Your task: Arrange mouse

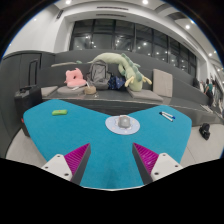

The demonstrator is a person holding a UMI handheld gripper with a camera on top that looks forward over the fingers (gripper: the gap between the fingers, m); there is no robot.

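A teal bench (60, 135) fills the frame's middle. At upper centre, soft toys (118, 70) lie piled behind it. The tool (113, 160) at the bottom has its fingers spread, holding nothing. The mouse (124, 122) sits at centre on a pale disc (112, 127), beyond the fingers.

Teal-topped surface (90, 150) fills centre frame, pale edge along its near side. Behind it, a long grey sofa (60, 72) runs across mid frame. Soft stuff on the sofa: pink plush toy (73, 76) left of centre, grey backpack (98, 72) at centre, green-and-cream plush animal (128, 70) sprawled right of centre. Dark-framed windows (130, 38) span the upper frame. Ceiling spot lights (145, 3) along the top edge. White wall (30, 35) upper left.
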